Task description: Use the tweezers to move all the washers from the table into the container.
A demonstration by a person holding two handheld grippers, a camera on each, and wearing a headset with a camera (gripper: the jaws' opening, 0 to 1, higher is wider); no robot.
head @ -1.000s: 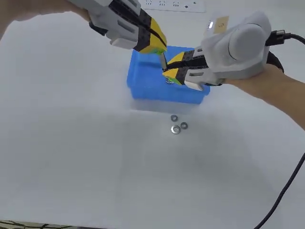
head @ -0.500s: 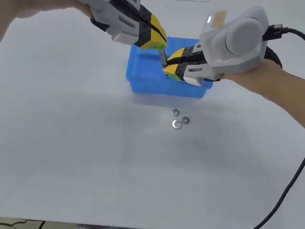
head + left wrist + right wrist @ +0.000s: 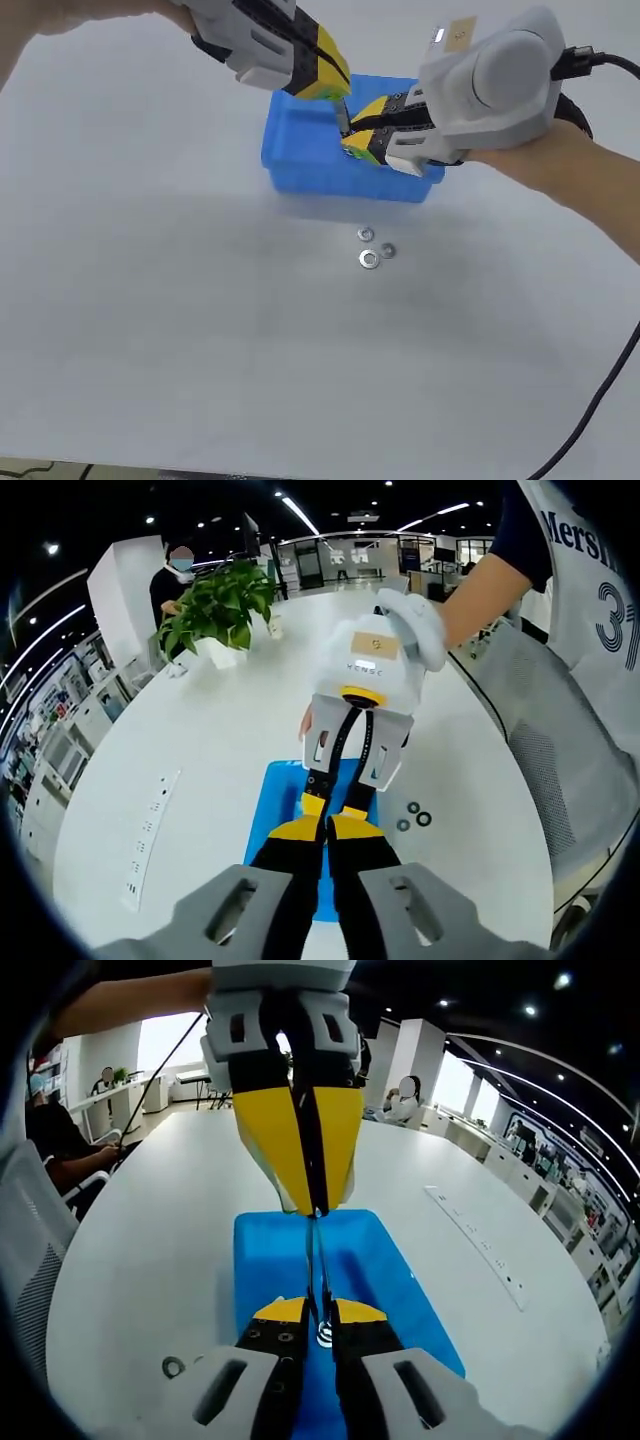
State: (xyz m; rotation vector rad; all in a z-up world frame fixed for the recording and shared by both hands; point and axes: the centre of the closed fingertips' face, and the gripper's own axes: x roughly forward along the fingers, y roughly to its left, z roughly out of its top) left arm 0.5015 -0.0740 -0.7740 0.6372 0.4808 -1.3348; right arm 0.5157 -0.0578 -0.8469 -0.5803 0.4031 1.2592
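A blue container (image 3: 300, 160) stands on the white table (image 3: 180, 330). Over it, my left gripper (image 3: 335, 88) comes from the upper left and is shut on the top of the thin metal tweezers (image 3: 343, 118). My right gripper (image 3: 358, 140) reaches in from the right and is shut on the tweezers lower down. In the right gripper view the tweezers (image 3: 318, 1260) run from the left gripper (image 3: 315, 1205) down to my right gripper (image 3: 320, 1320), with a washer (image 3: 324, 1337) at their tips above the container (image 3: 385, 1270). Three washers (image 3: 369, 260) lie on the table in front of the container.
A black cable (image 3: 600, 400) trails off the right gripper along the table's right side. A power strip (image 3: 480, 1245) lies on the table beyond the container. A potted plant (image 3: 220, 610) stands at the table's far end, with people seated further off.
The head view has shifted a little. Both grippers keep their hold on the tweezers over the container, with the tips slightly further in from its front wall.
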